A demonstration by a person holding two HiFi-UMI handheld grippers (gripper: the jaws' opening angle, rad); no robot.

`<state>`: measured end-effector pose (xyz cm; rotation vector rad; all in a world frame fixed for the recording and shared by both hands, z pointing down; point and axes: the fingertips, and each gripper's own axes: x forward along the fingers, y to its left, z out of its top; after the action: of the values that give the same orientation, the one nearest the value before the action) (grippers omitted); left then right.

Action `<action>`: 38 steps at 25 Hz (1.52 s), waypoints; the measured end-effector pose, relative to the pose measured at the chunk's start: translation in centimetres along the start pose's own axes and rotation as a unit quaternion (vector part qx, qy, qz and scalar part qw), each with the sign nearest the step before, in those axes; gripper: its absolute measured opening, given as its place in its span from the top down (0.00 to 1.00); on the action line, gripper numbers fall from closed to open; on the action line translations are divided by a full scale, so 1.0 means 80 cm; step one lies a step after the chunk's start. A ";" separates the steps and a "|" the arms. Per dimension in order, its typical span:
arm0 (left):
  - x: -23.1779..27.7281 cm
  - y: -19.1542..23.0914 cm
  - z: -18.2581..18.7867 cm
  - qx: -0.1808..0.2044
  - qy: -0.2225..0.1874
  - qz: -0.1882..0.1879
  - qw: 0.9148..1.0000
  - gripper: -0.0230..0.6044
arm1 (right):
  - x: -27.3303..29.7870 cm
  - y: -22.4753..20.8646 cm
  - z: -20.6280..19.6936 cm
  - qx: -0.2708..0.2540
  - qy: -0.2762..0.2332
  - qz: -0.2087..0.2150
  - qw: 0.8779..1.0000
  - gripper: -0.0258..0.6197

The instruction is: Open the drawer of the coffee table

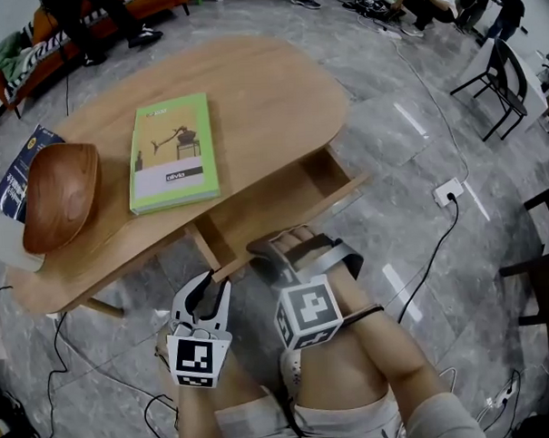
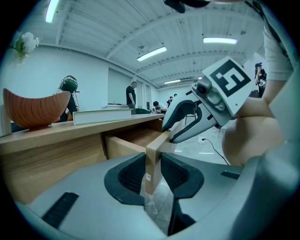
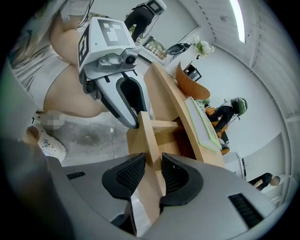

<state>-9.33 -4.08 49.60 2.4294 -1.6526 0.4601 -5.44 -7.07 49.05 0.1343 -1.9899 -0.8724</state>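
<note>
Both grippers are clamping onto the drawer front [image 1: 342,194], the thin wooden panel at the near edge of the coffee table [image 1: 260,87]. The left gripper [image 2: 152,173] is biting on the panel's end, its ribbed pads [image 2: 131,174] pressing on either face of the wood, the jaws only partly apart because the board is filling the gap. The right gripper [image 3: 151,173] is gripping further along the same panel, angling down onto it, and its pads appear to be sitting flush against the wood on both sides.

The drawer [image 1: 274,200] is standing partway out from under the tabletop, its box showing below the table's rim on the side nearest the person.

Up on the table, a green book [image 1: 172,153] is lying flat near the middle. A wooden bowl [image 1: 60,196] is sitting towards the far left end, resting on what looks like a blue-covered book [image 1: 22,165], though most of that is tucked out of sight.
</note>
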 end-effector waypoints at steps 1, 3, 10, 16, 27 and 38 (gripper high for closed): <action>0.000 -0.001 -0.001 -0.002 -0.001 0.001 1.000 0.79 | -0.001 0.001 0.000 -0.001 0.002 0.000 1.000 0.77; 0.000 -0.002 0.000 -0.003 0.001 0.003 1.000 0.79 | -0.001 0.001 -0.001 -0.002 0.005 0.000 1.000 0.77; -0.004 -0.010 -0.003 0.007 0.005 -0.014 1.000 0.79 | -0.006 0.008 -0.003 0.010 0.011 0.004 1.000 0.77; -0.019 -0.015 0.021 0.047 -0.007 -0.026 0.999 0.76 | -0.008 0.013 -0.004 0.019 0.004 0.008 1.000 0.77; 0.005 -0.042 0.011 0.175 0.075 -0.067 0.979 0.74 | -0.017 0.026 -0.004 0.019 0.016 0.024 0.999 0.78; 0.002 -0.074 0.003 0.193 0.102 -0.124 0.968 0.82 | -0.028 0.047 -0.010 0.022 0.023 0.049 0.998 0.79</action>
<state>-3.74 -2.07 49.65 2.6939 -1.2465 1.0337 -2.63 -3.75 50.05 0.0801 -1.9563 -0.7569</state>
